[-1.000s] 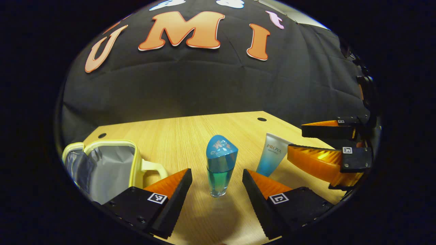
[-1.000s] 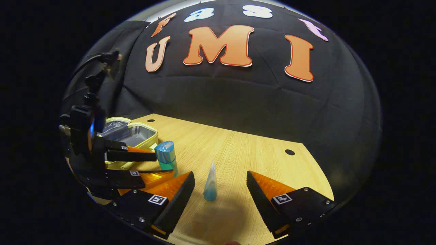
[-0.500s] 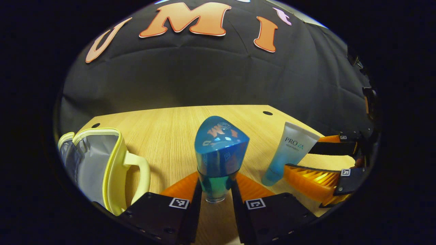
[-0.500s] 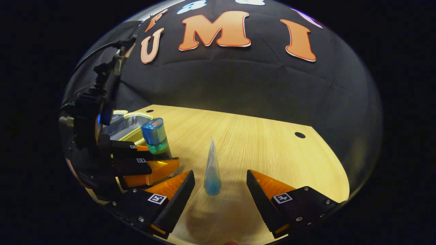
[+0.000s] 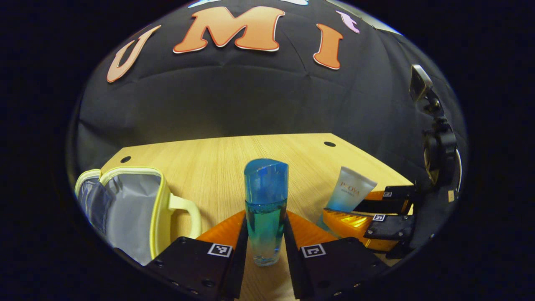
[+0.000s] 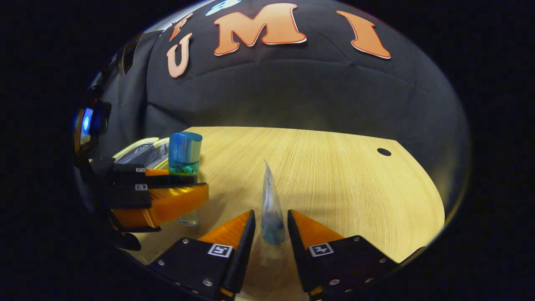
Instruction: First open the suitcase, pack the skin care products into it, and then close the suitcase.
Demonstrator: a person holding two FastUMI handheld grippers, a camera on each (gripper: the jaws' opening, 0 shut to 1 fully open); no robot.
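A blue-capped glass bottle (image 5: 266, 209) with teal liquid stands upright on the wooden table (image 5: 209, 159), and my left gripper (image 5: 264, 246) is shut on its lower half. In the right gripper view the same bottle (image 6: 184, 152) sits in the left gripper (image 6: 199, 186). A white-and-blue tube (image 6: 271, 209) stands on its cap, edge-on between the fingers of my right gripper (image 6: 269, 234), which has narrowed around it with thin gaps left on both sides. The left gripper view shows that tube (image 5: 349, 192) inside the right gripper (image 5: 345, 207). The yellow suitcase (image 5: 129, 205) lies open at the left, grey lining showing.
The suitcase's yellow handle (image 5: 188, 209) points toward the bottle. In the right gripper view the suitcase (image 6: 140, 150) sits behind the left gripper. The table (image 6: 342, 175) has small dark holes near its far corners (image 6: 383, 151). Black cloth walls the back.
My right gripper's fingers have closed in from wide open to close beside the tube. The left gripper shut on the bottle half a second ago, and the bottle has gone from tilted to upright.
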